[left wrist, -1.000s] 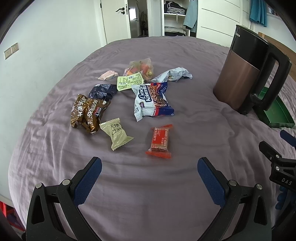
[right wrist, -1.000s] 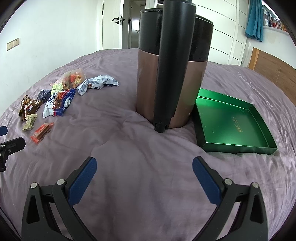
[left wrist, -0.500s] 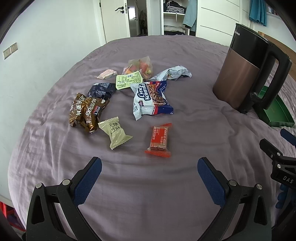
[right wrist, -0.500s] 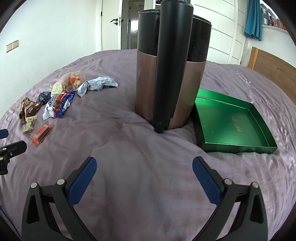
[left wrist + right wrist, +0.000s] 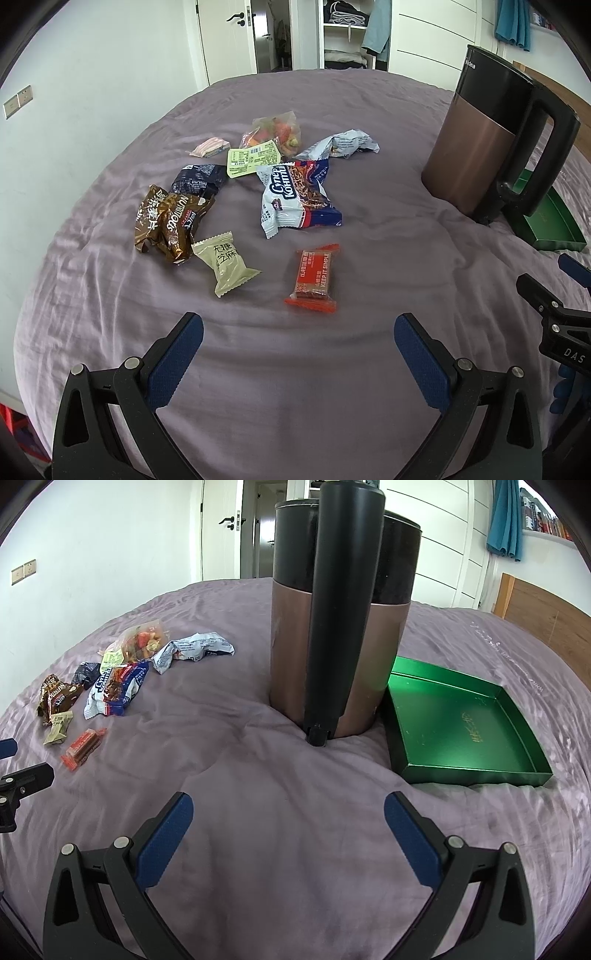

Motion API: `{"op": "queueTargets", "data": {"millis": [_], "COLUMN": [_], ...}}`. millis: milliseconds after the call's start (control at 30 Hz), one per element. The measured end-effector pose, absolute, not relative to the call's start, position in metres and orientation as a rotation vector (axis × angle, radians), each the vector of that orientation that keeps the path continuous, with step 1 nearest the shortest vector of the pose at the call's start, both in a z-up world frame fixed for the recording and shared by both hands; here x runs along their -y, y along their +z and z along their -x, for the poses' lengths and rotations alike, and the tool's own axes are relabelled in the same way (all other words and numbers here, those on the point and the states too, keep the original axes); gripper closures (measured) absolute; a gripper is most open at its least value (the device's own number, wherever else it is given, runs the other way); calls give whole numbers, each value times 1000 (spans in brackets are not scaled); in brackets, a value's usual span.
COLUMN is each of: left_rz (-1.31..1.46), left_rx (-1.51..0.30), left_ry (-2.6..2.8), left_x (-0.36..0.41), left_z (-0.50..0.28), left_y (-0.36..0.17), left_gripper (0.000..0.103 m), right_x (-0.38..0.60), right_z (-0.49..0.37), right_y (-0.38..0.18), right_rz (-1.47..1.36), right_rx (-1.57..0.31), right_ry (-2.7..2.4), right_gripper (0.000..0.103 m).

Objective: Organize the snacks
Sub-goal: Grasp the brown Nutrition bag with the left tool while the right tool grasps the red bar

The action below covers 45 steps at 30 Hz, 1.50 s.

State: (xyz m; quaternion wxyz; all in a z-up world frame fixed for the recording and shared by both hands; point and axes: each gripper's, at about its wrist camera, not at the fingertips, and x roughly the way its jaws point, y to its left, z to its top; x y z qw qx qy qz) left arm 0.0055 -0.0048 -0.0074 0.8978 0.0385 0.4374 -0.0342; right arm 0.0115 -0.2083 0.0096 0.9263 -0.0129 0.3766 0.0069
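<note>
Between the left gripper's (image 5: 298, 343) blue pads there is only bare purple bedspread (image 5: 295, 387); the jaws stand wide apart and hold nothing. Just ahead of that gap, slightly to its inner side, lies the orange-red bar (image 5: 313, 275), the nearest snack and apart from the others. Ahead and to the left of the jaws rests the pale green candy packet (image 5: 225, 262), touching the brown wrappers (image 5: 170, 221) beyond it. Further out sit the blue-and-white biscuit pack (image 5: 295, 199), a dark blue packet (image 5: 199, 179), a light green sachet (image 5: 253, 158), a clear bag of colourful sweets (image 5: 275, 131), a crumpled pale blue wrapper (image 5: 338, 144) and a small pink packet (image 5: 208, 146).

The right gripper (image 5: 288, 827) is likewise spread wide and empty over bare bedspread. Straight ahead of its jaws stands the kettle (image 5: 340, 627), handle toward the camera; ahead and to the right lies the green tray (image 5: 532, 771), empty, its near corner beside the kettle's base.

No snack looks gathered yet, so the task seems at its very start: the approach to a first pick. The tray is probably the destination. The next move likely calls for the left gripper to go forward and down until its pads straddle the orange-red bar across its narrow width, then close. Both grippers are held low, pointing forward and tilted slightly down at the bed.
</note>
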Motion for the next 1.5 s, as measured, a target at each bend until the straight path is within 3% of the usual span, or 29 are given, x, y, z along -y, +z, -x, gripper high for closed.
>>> {"op": "queueTargets", "data": {"millis": [233, 500, 833, 1433, 1500], "left_rz": [-79, -81, -144, -176, -149], "left_rx": [-917, -916, -925, -1118, -1145], "left_ry": [-57, 65, 76, 43, 26], "left_x": [-8, -75, -116, -134, -140], "left_z": [-6, -11, -75, -165, -169], "left_y": [-8, 0, 11, -57, -63], "left_gripper": [1, 1, 1, 1, 1], "right_x": [198, 145, 58, 27, 24], "right_z": [-10, -16, -39, -83, -85], "right_y": [11, 19, 22, -21, -23], "right_rz": [7, -16, 4, -46, -36], "right_rx": [-777, -772, -807, -973, -980], "right_ry": [36, 155, 267, 226, 240], "right_gripper": [0, 0, 0, 0, 9]}}
